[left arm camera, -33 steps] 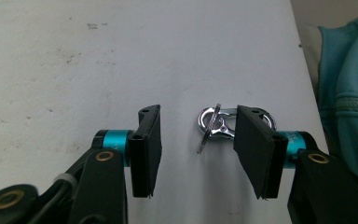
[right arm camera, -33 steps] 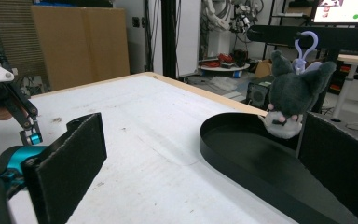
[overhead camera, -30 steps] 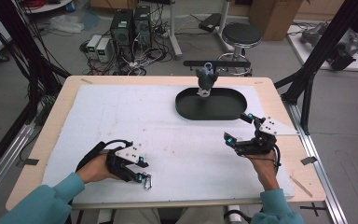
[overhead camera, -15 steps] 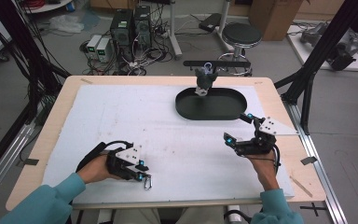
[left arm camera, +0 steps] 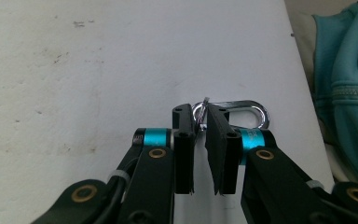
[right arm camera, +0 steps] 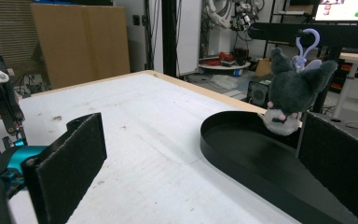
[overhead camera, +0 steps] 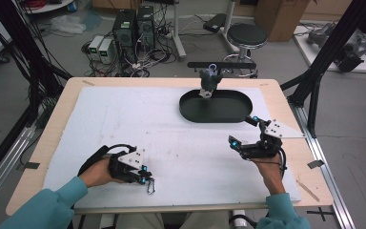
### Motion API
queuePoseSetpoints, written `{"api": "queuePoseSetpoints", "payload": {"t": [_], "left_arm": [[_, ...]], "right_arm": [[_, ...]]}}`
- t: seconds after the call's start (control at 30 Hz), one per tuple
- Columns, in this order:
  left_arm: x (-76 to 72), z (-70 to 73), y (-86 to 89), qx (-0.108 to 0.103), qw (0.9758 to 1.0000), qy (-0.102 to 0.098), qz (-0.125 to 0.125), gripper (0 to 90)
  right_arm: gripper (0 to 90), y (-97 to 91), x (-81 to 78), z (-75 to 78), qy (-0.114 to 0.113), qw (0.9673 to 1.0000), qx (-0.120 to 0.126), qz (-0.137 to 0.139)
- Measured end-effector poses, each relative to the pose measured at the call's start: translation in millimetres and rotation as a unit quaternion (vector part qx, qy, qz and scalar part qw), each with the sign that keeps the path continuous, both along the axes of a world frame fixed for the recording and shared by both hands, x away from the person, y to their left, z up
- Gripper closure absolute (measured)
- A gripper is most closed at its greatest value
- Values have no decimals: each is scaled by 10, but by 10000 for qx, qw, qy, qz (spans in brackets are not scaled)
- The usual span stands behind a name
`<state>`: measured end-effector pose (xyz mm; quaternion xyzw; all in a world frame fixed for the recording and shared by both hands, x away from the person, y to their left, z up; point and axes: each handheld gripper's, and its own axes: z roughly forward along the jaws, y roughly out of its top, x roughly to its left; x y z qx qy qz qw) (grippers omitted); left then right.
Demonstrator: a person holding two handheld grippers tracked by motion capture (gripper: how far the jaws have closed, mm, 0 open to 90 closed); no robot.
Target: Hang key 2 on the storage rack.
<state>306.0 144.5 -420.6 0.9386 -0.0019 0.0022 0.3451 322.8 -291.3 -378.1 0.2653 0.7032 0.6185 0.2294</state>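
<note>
High view: left gripper [overhead camera: 142, 175] low at the near-left of the white mat [overhead camera: 124, 114], its tips right at a silver carabiner [overhead camera: 150, 186] lying flat by the mat's near edge. Carabiner's long axis runs roughly toward and away from the person; it sits just beyond the jaw tips on their right-hand side. Left hand is far the nearer; right gripper [overhead camera: 243, 132] rests well apart at near-right, jaws spread wide, nothing between them. Black oval tray [overhead camera: 233, 114] at the far middle of the table; a dark grey plush toy [overhead camera: 208, 84] sits at its far rim.

Left gripper view: jaws have just been closing and stand narrow, with a small split ring [left arm camera: 199, 113] between the pad tips. Pads look to touch it, so I judge it pinched. The carabiner [left arm camera: 247, 112] hangs off that ring to the right, long axis crosswise to the jaws, flat on the mat.

Right gripper view: pads wide apart, empty. Tray [right arm camera: 242, 158] ahead, floor bare so far as seen; plush toy [right arm camera: 296, 91] perched on its far rim, lilac clip loop on top
</note>
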Motion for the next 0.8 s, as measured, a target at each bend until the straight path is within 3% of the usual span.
{"api": "queuePoseSetpoints", "payload": {"t": [0.2, 0.53, 0.63, 0.8], "left_arm": [[-7, 5, -1, -19, 10000, -36, -36, 871], [-16, 9, -9, 5, 10000, -20, -8, 880], [-2, 19, -1, -62, 10000, -59, 41, 881], [26, 81, 44, -393, 9989, -21, 249, 881]], "right_arm": [[7, 7, 1, -1, -8, 10000, -1, 11], [7, 7, 0, 0, -8, 10000, 7, 25], [7, 11, -3, -1, 16, 10000, 14, 33], [7, 10, -4, 1, 6, 9999, 41, 94]]}}
